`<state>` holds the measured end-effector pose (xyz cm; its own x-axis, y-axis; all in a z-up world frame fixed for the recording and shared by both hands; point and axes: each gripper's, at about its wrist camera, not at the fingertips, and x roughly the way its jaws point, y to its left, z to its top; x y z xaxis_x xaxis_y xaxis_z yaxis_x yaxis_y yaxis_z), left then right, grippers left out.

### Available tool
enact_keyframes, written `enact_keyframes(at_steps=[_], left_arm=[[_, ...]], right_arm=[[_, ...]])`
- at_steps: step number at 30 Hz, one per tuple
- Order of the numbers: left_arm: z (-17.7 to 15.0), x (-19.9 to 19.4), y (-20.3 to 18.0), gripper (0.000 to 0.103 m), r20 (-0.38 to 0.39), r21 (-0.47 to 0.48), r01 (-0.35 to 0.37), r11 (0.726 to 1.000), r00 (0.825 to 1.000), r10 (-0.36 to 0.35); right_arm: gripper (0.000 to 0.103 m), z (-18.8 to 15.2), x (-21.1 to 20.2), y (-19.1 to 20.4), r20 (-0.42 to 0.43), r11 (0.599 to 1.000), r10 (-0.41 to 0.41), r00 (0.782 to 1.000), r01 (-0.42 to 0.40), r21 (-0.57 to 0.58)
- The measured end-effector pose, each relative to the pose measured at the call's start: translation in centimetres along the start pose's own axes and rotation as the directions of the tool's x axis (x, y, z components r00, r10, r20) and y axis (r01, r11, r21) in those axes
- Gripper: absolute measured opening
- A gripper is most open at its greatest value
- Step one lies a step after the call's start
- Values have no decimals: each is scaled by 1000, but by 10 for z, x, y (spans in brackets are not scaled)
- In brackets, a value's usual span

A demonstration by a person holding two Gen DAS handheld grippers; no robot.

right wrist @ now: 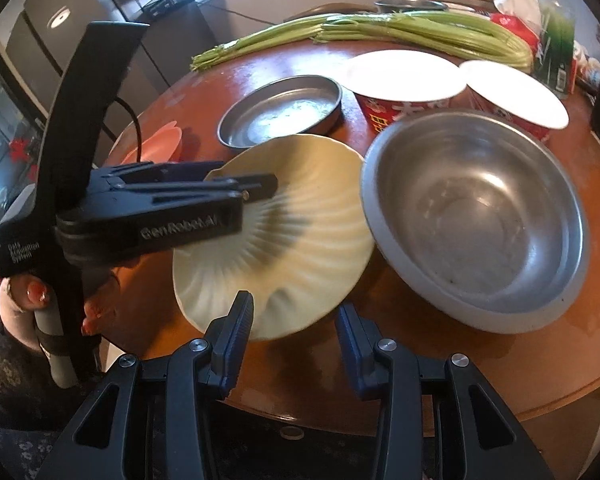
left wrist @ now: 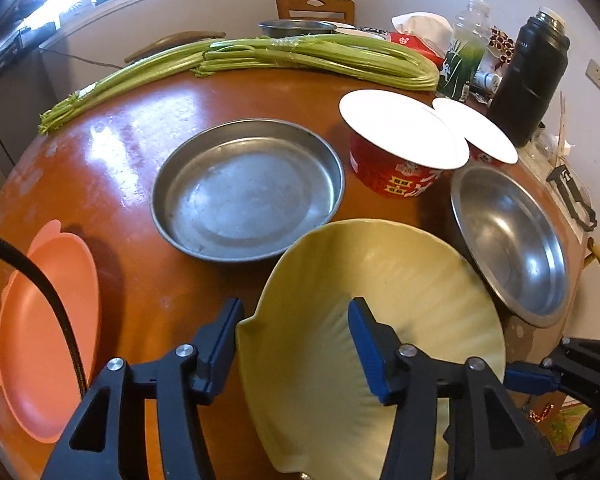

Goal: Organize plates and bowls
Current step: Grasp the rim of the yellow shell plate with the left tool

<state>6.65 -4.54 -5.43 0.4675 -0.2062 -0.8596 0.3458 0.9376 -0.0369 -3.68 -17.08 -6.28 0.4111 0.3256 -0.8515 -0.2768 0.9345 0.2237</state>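
Your left tongs (left wrist: 296, 320) straddle the rim of the yellow fluted plate (left wrist: 400, 280).
One left finger lies inside the plate, one outside, the jaws partly closed; whether the pads press yet, you cannot tell. Your right tongs (right wrist: 296, 312) stand empty and narrow at that plate's near edge. Beside the plate sit the steel bowl (right wrist: 476, 220), touching it, the steel pan (left wrist: 248, 188) behind and the orange plate (left wrist: 40, 340) at the worktop (left wrist: 132, 152) edge.
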Motion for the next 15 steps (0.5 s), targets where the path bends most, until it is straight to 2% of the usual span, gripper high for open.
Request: enact_keyframes(at_steps=[10, 15], left_arm=[[-13, -25, 16, 54, 35, -51, -7, 999, 999, 8], [-19, -47, 35, 54, 68, -103, -50, 993, 996, 57]], right_arm=[[45, 8, 0, 18, 14, 999, -13, 1000, 14, -41], [45, 16, -1, 35, 24, 995, 6, 1000, -3, -103]])
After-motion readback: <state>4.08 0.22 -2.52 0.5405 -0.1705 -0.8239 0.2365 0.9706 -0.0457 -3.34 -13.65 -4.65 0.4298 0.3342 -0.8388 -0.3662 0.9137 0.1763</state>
